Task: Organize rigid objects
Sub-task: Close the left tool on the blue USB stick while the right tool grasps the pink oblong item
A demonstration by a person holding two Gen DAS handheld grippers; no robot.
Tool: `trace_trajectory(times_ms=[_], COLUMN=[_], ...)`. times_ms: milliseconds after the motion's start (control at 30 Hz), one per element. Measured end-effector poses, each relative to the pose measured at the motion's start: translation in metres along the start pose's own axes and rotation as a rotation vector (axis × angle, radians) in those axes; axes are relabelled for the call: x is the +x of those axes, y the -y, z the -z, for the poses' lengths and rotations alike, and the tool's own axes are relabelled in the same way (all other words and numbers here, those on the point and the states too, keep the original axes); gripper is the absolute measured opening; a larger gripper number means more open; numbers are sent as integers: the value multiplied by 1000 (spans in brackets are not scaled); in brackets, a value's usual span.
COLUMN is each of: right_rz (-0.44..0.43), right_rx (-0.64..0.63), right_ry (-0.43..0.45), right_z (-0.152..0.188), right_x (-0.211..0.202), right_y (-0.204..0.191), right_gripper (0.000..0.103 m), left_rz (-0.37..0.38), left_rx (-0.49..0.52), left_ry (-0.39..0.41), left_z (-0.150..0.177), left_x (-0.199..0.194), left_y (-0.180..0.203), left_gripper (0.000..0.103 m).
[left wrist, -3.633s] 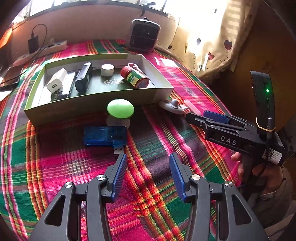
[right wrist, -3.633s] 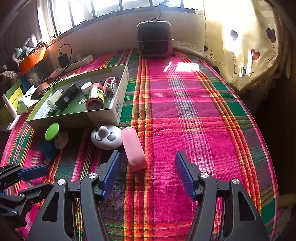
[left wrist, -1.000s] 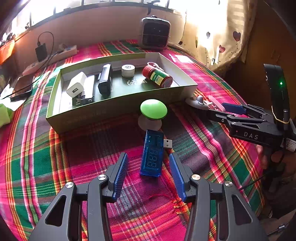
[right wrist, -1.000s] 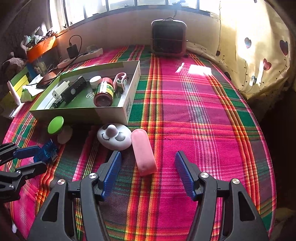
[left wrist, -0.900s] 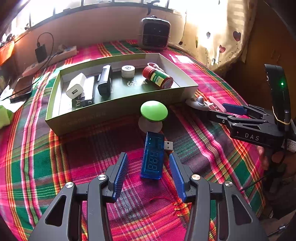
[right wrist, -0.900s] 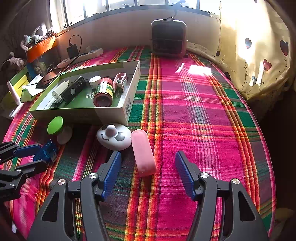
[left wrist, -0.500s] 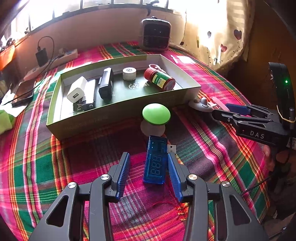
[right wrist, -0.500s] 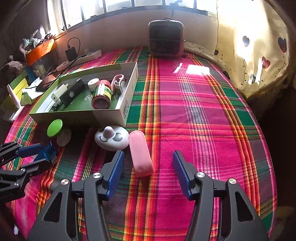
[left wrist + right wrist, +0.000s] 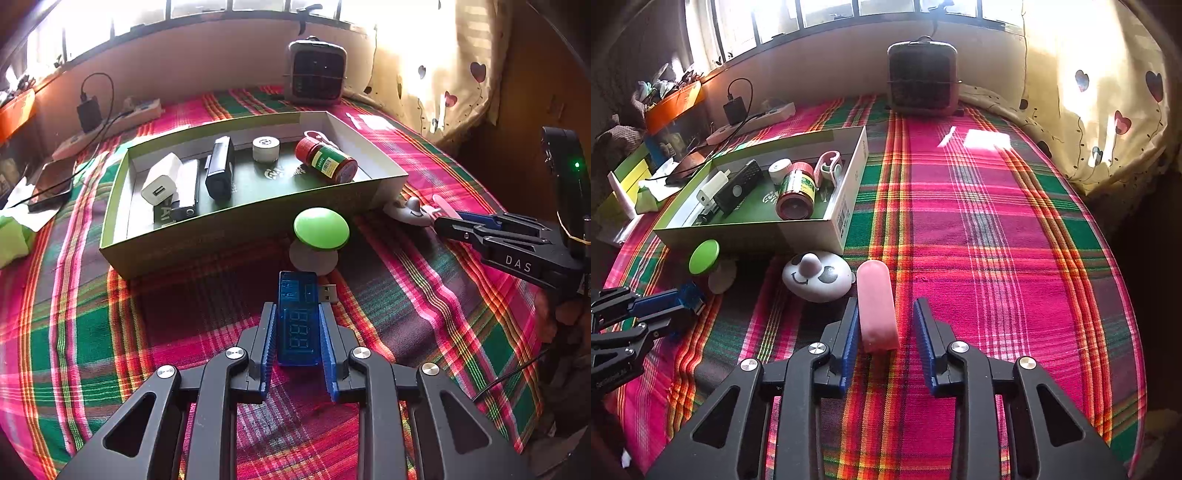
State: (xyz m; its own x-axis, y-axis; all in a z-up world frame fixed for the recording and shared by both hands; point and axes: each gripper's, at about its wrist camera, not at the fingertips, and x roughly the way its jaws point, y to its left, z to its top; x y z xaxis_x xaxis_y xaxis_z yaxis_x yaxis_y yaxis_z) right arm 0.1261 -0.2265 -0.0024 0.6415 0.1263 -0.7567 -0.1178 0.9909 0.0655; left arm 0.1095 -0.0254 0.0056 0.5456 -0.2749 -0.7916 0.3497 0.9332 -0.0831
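My left gripper [image 9: 297,334] is shut on a blue USB meter [image 9: 298,317] that lies on the plaid cloth, its plug pointing right. A green-capped mushroom toy [image 9: 320,230] stands just beyond it, in front of the green box [image 9: 236,232]. My right gripper [image 9: 886,326] straddles a pink oblong case [image 9: 876,304]; the left pad is close to it and a gap shows on the right. A white smiley-face toy [image 9: 815,277] lies left of the case. The box [image 9: 846,206] holds a red-lidded jar [image 9: 796,192], chargers and a black device.
A small heater [image 9: 923,83] stands at the back by the wall. A power strip [image 9: 753,118] with cables and a phone [image 9: 50,182] lie back left. A curtain [image 9: 1108,92] hangs on the right. The cloth's right edge drops off.
My left gripper has moved forward and closed on the blue USB meter. My right gripper has moved forward around the pink case and its jaws have narrowed.
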Motion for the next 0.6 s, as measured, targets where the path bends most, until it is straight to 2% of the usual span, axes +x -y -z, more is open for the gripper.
trace_trajectory(times_ms=[167,600], right_rz=[-3,-7], right_rx=[9,9], right_ry=[1,2], right_z=[-1,-1], right_x=[0,-1], right_y=[2,2], right_gripper=[20,19], left_rz=[2,-3], left_rx=[-4,-11], left_ry=[4,5], left_z=[0,0], left_x=[0,0], left_y=[-1,-1], left_gripper=[21,21])
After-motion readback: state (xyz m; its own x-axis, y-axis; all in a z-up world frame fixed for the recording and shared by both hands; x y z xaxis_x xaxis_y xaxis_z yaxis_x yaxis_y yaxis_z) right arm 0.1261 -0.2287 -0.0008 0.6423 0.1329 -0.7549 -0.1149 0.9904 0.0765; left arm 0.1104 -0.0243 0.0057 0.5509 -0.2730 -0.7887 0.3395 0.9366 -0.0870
